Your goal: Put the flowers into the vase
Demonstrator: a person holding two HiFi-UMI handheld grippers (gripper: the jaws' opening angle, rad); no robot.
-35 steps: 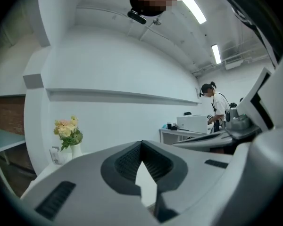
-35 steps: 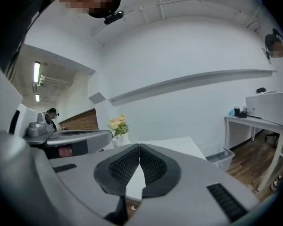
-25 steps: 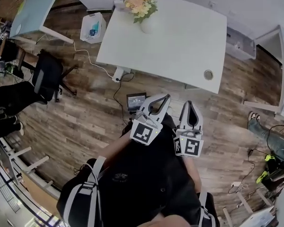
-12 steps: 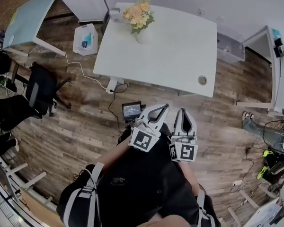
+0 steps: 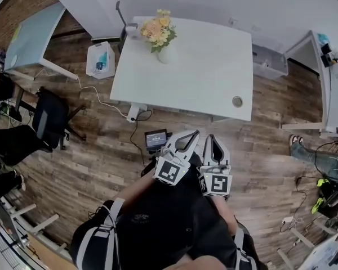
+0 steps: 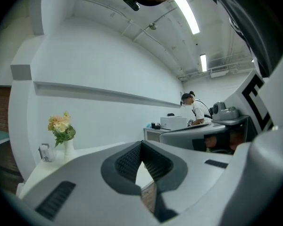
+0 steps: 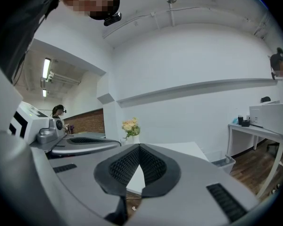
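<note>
Evidently the placing step is done: the flowers stand in the vase near the far left corner of the white table. The left gripper and right gripper are each pinched fully closed on nothing, well apart from the table. Nothing more seems needed beyond a check that the stems sit steady.

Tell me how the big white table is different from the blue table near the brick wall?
The white table is plain white, while the blue table is pale blue-green. The white table carries a vase of flowers; no vase shows on the blue table. The white table has a round hole near one corner; the blue table shows none. Both have flat tops and stand on the wooden floor.
</note>
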